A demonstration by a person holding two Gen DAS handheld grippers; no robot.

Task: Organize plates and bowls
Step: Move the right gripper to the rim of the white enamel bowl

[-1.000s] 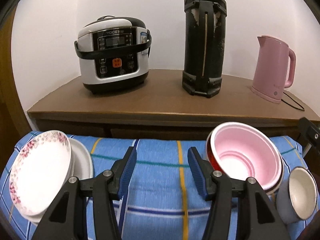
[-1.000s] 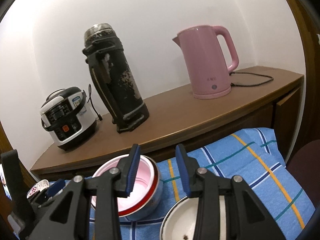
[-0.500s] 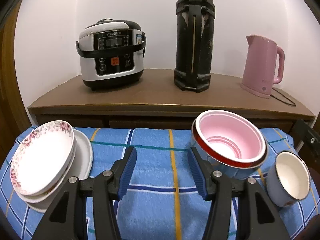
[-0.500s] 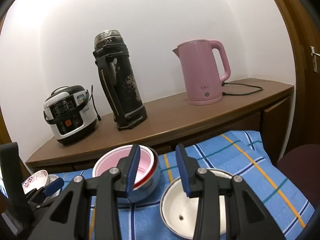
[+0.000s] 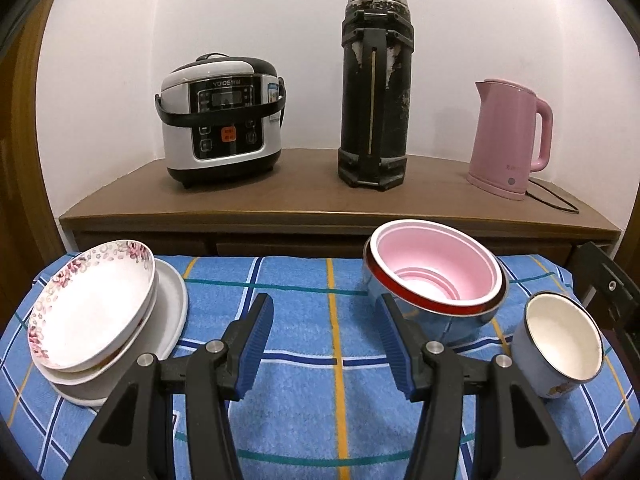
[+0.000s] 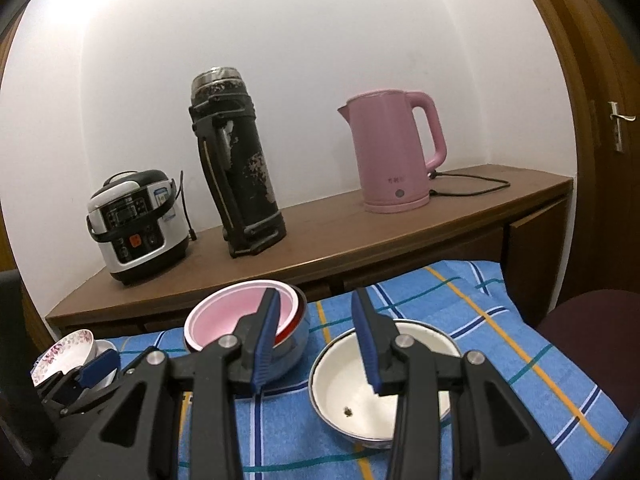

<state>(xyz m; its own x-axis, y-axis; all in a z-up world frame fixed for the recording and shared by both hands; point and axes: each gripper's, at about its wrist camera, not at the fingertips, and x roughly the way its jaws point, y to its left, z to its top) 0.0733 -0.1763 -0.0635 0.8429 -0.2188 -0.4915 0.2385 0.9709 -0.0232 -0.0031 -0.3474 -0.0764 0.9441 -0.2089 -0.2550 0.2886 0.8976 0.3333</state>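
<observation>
A white wall point(image 5: 248, 20) backs a brown wooden sideboard point(image 5: 304, 196); wooden door point(image 6: 600, 184) at right.

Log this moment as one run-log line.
left gripper: open, empty | right gripper: open, empty | pink bowl, white bowl: untouched

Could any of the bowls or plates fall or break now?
Maybe. The flowered white bowl sits tilted on the stacked white plates, so a bump could slide it off. The shiny metal bowl with pink inside leans too and might roll. The small white enamel bowl sits close beside it, so grabbing one with the right gripper could knock the other.
</observation>
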